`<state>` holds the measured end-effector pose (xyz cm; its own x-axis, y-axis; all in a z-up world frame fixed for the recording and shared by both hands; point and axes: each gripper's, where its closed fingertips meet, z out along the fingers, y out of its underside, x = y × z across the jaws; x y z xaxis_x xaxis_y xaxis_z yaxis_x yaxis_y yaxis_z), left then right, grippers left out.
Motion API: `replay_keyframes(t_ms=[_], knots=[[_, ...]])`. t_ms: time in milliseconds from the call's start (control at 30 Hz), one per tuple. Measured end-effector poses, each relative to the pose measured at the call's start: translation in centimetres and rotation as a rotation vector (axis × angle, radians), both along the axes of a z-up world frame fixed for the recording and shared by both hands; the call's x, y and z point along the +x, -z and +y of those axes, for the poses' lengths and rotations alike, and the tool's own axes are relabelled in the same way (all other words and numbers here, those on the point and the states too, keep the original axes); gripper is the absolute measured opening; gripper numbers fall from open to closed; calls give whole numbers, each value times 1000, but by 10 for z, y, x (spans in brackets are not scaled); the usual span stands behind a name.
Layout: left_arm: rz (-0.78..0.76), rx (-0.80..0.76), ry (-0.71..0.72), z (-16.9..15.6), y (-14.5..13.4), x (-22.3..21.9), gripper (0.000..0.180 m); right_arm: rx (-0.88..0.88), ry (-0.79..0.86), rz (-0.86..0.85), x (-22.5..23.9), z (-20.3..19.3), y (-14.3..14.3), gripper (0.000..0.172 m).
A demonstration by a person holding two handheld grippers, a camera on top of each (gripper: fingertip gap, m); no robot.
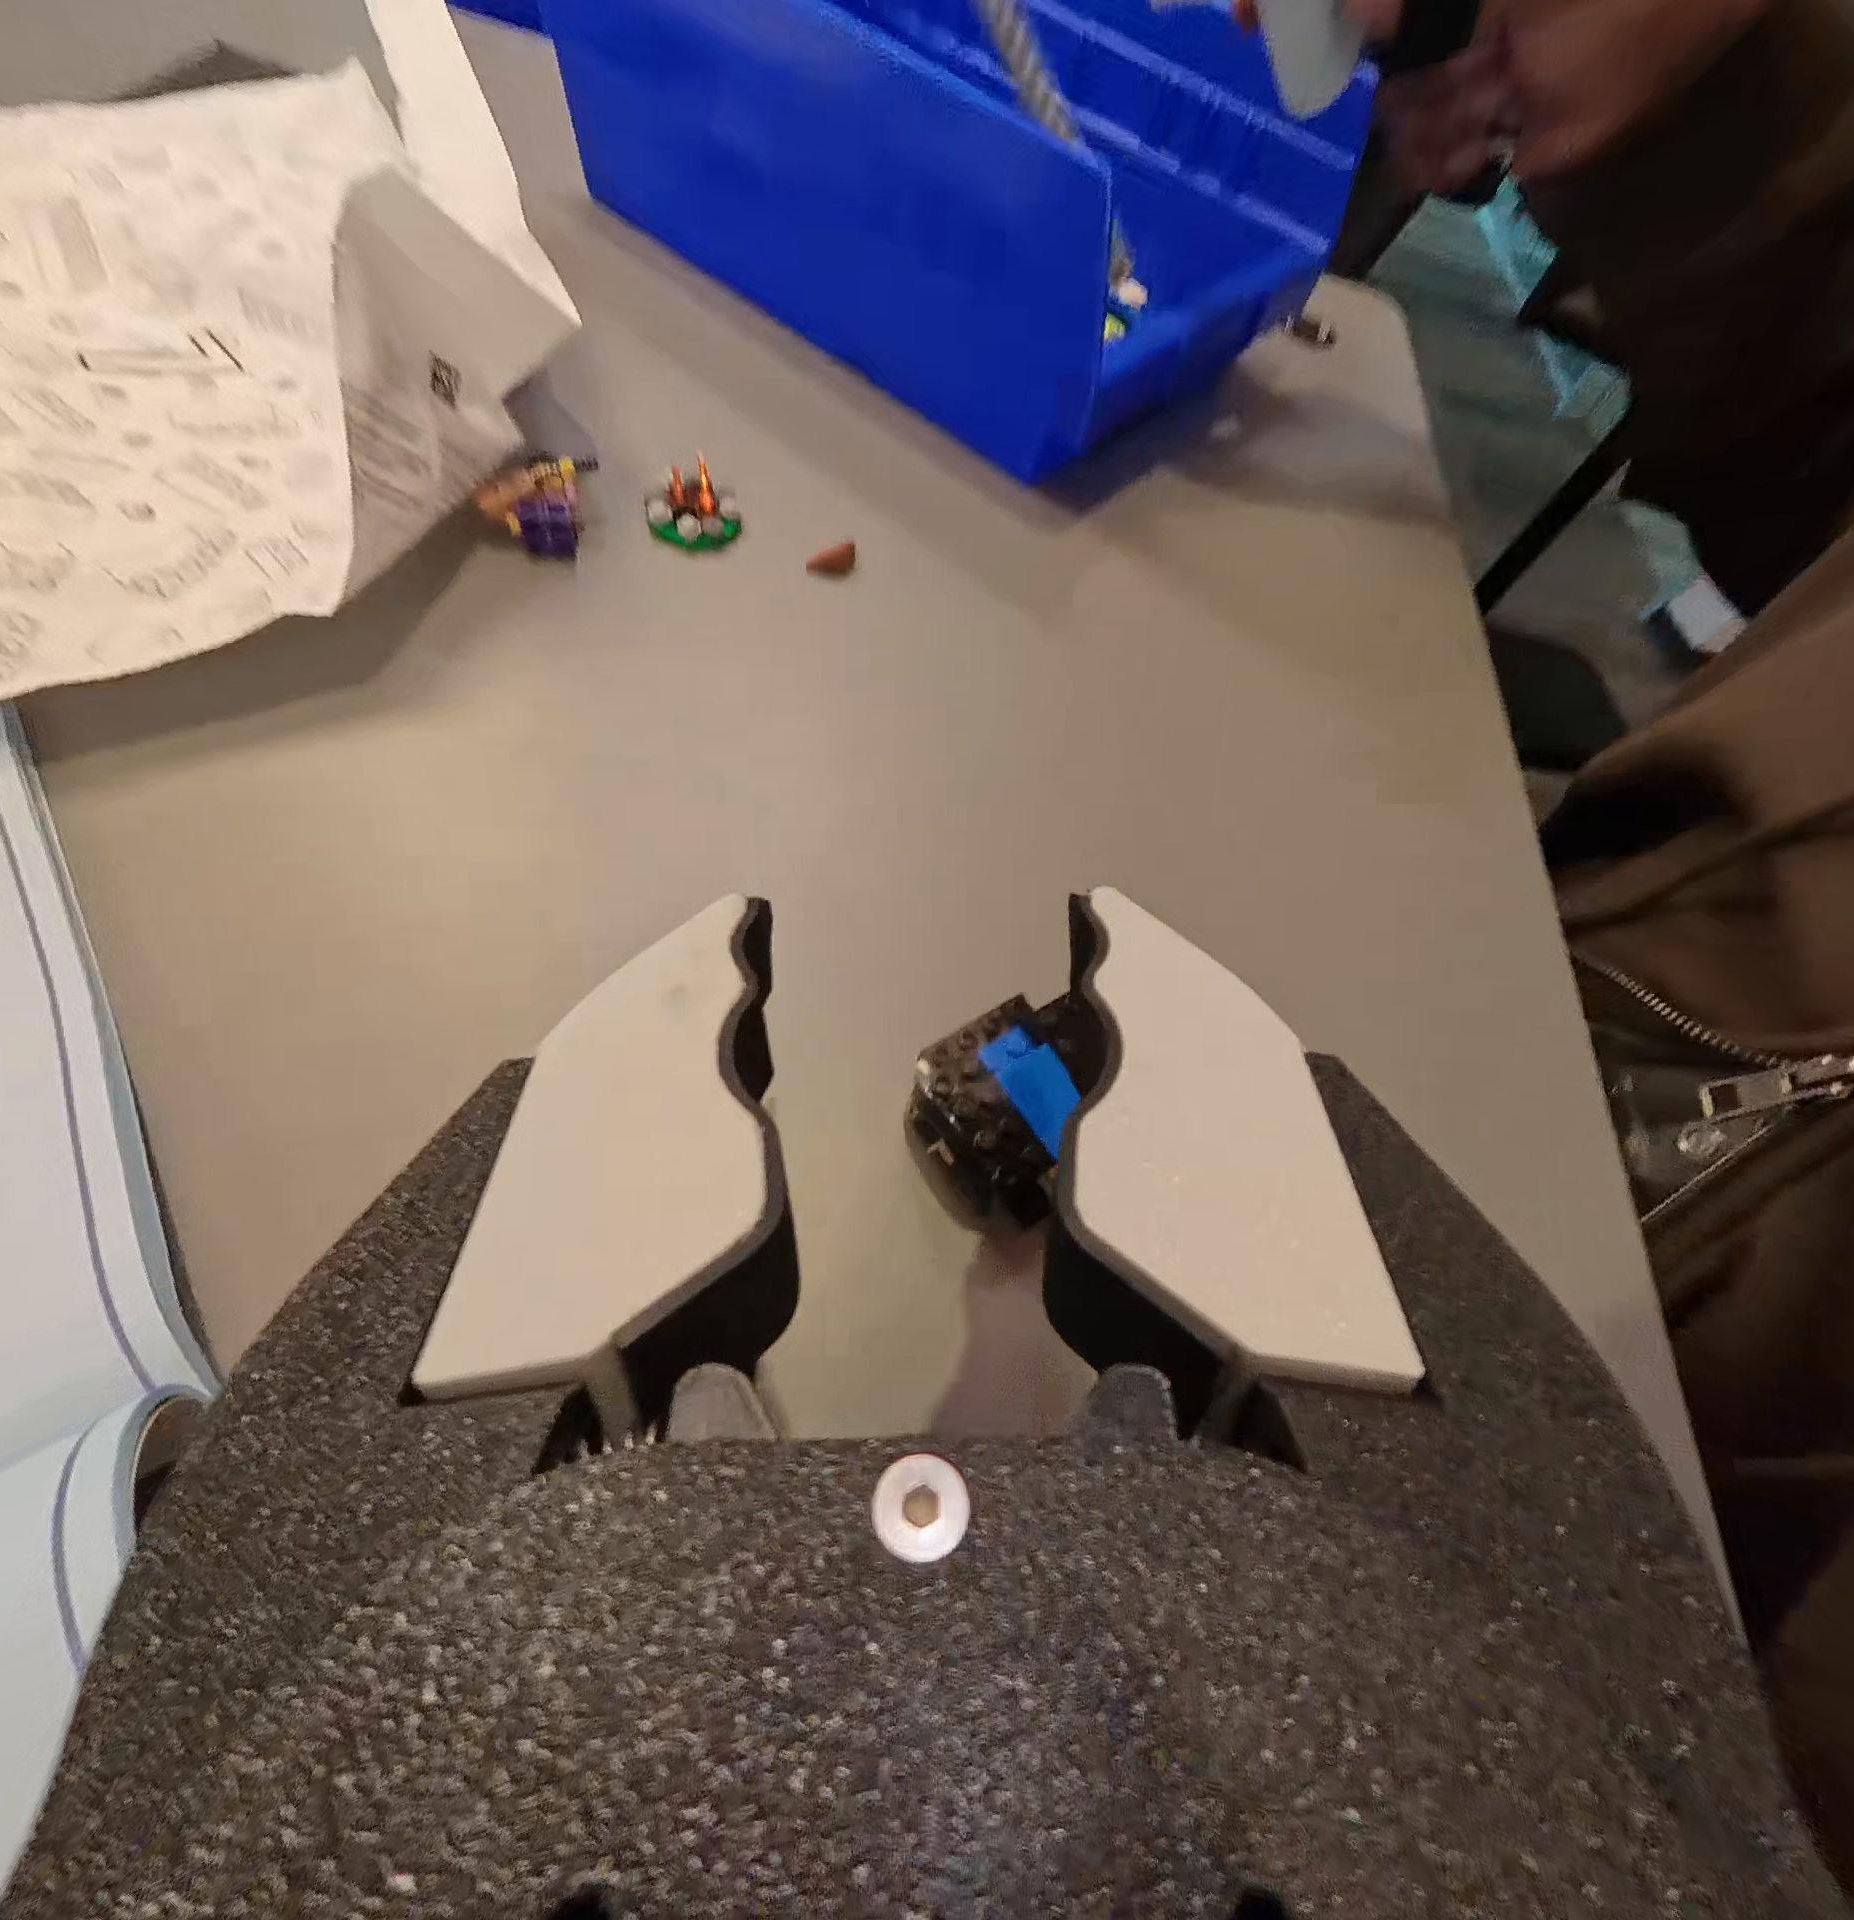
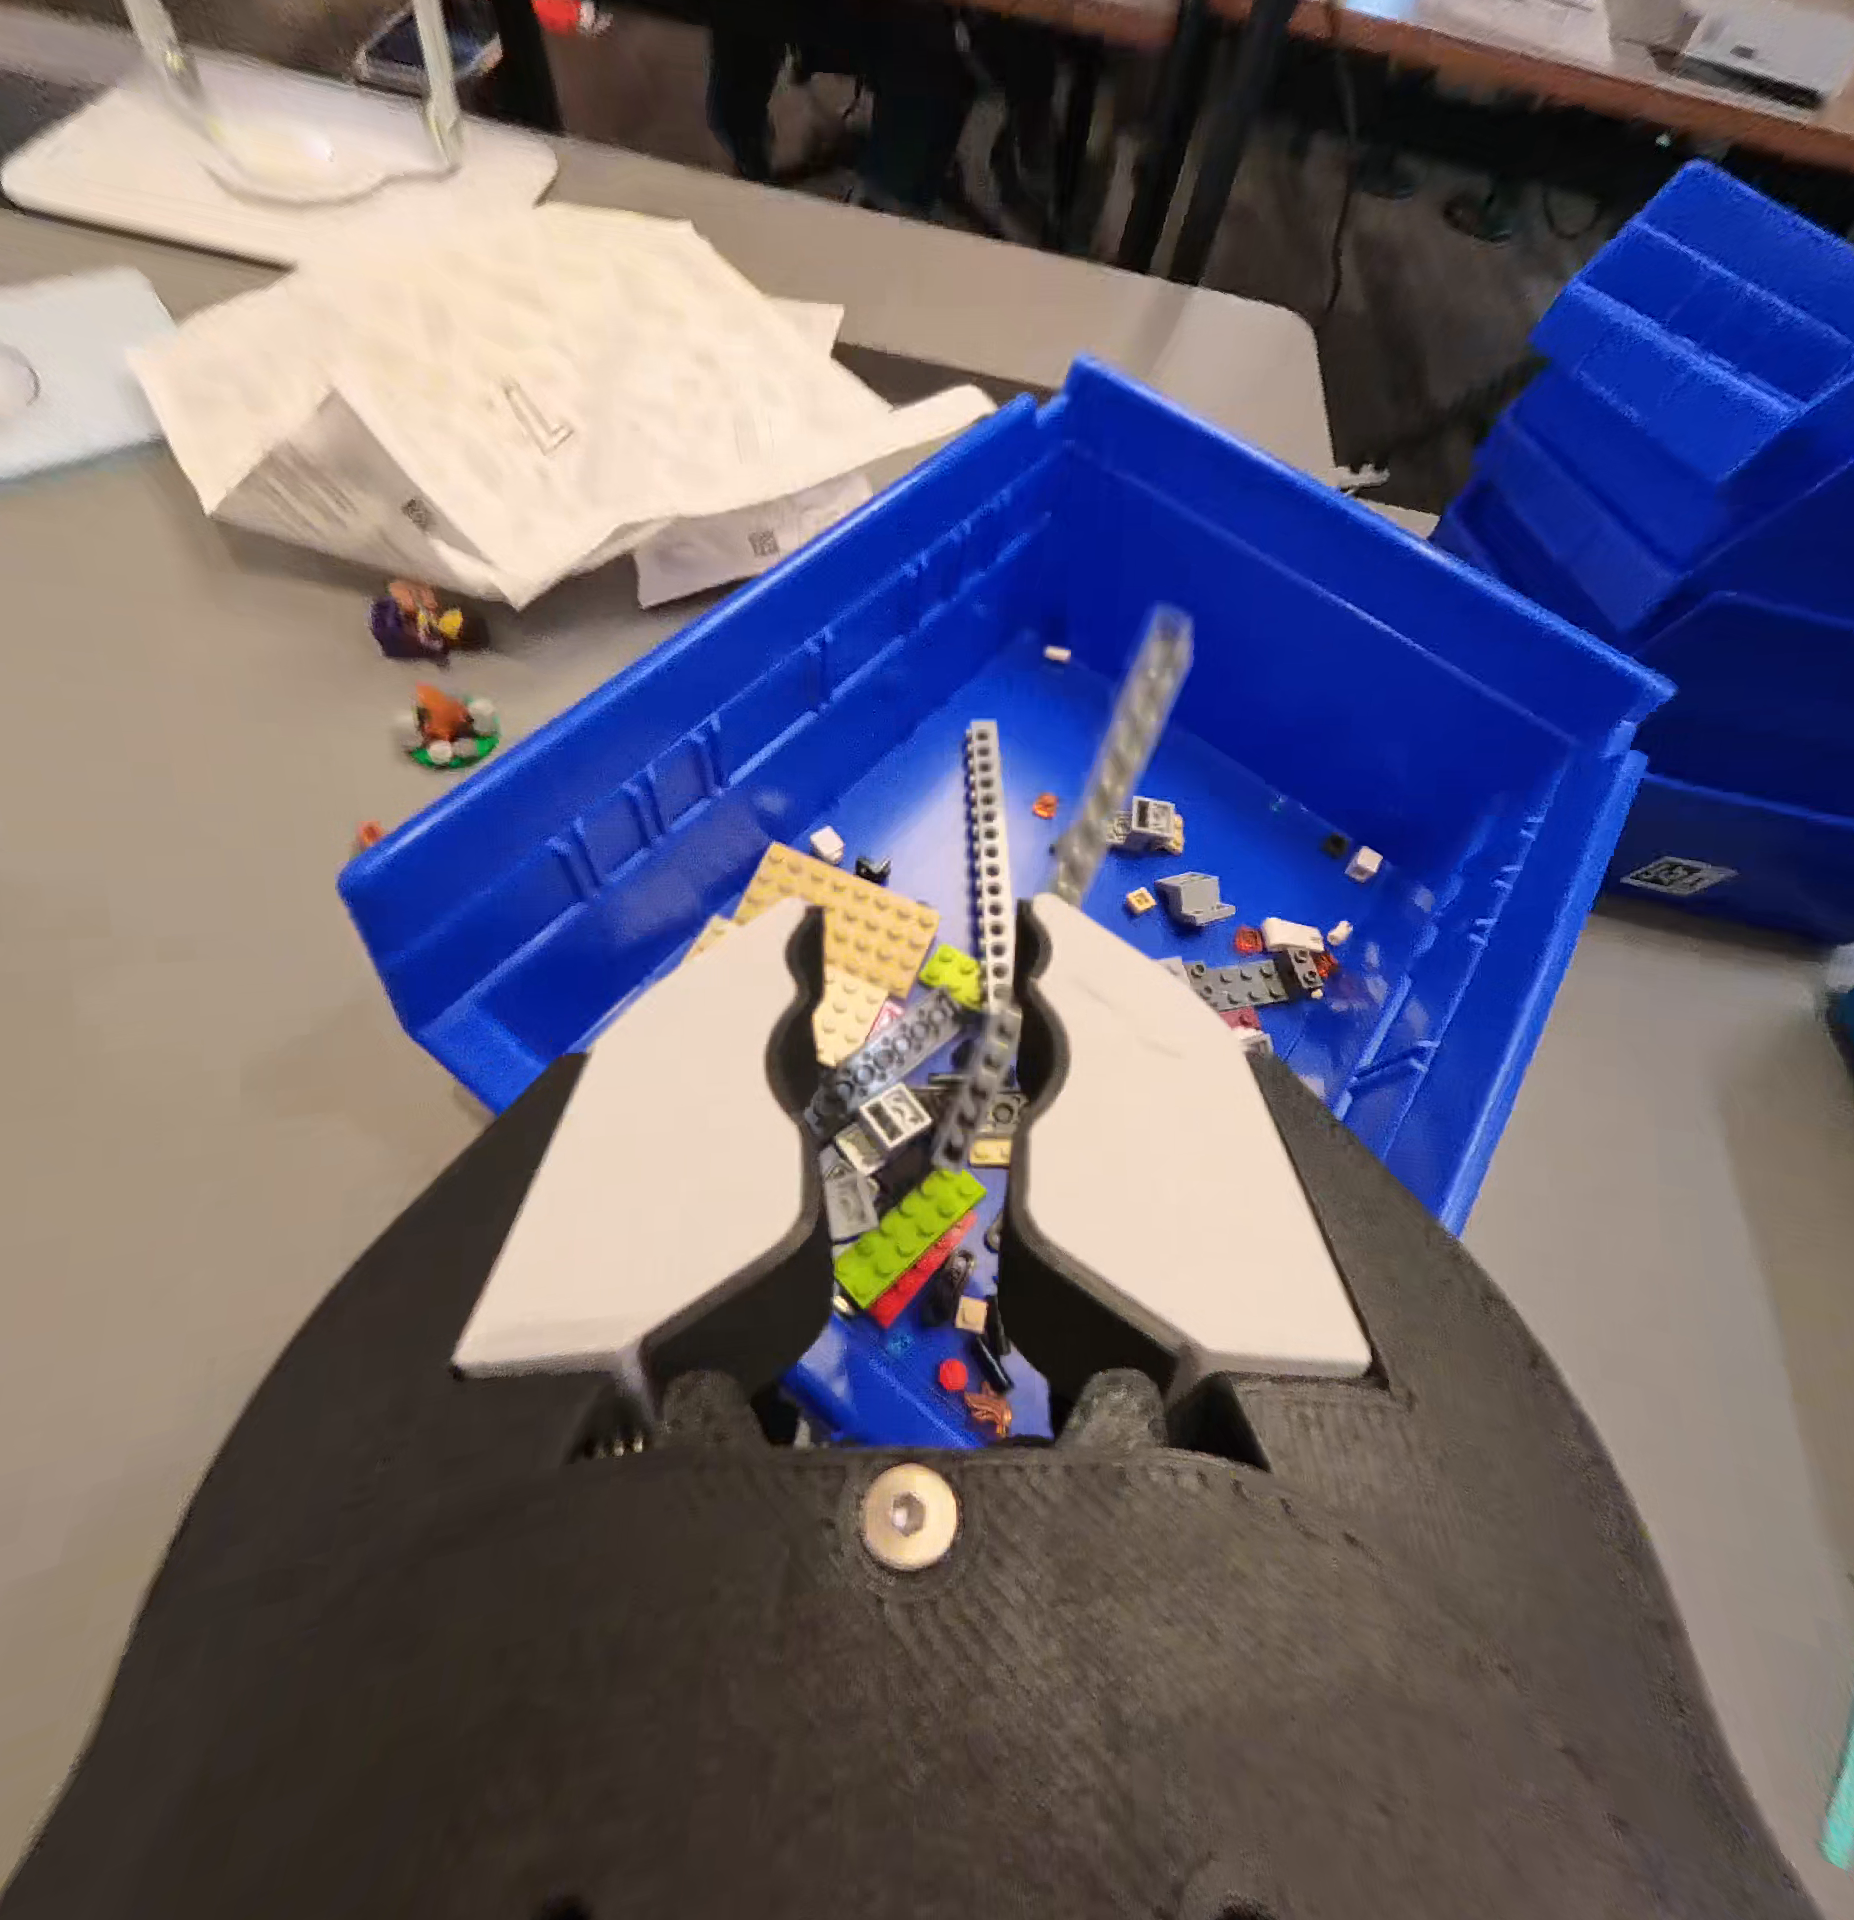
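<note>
Fingers of the left gripper stand wide apart, gripping nothing; a black-and-blue brick assembly lies against the right pad. The right gripper, half-open and empty, hovers over the blue bin of loose bricks.

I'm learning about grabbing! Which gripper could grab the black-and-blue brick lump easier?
Left. The brick lump lies between the left gripper's open fingers; the right gripper hangs over the blue bin.
</note>
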<state>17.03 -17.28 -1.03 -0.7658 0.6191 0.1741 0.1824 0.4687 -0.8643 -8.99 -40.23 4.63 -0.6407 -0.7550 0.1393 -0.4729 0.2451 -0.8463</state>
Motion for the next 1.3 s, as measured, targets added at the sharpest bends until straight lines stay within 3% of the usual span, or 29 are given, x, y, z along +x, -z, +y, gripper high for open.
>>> replay_keyframes(t_ms=[133, 267, 433, 600, 733, 867, 967, 1300], knots=[[-20, 28, 7, 0, 10, 2, 54, -86, -96, 63, 24, 27, -4, 37], [-13, 31, 9, 0, 13, 6, 54, -85, -368, 11, 87, 95, 0, 36], [-33, 46, -13, -1, 20, 15, 54, 164, -704, -14, 172, 203, 57, 44], [-40, 56, -41, -3, 23, 21, 53, 283, -801, 79, 215, 257, 102, 59], [-47, 83, -43, -1, 27, 21, 52, 274, -805, 147, 228, 265, 114, 59], [-33, 112, -52, 0, 29, 21, 52, 165, -804, 212, 234, 258, 118, 33], [12, 139, -73, 0, 28, 24, 51, 139, -829, 198, 236, 254, 116, 33], [275, 239, -97, -3, 23, 22, 48, -74, -899, 15, 232, 217, 77, 33]])
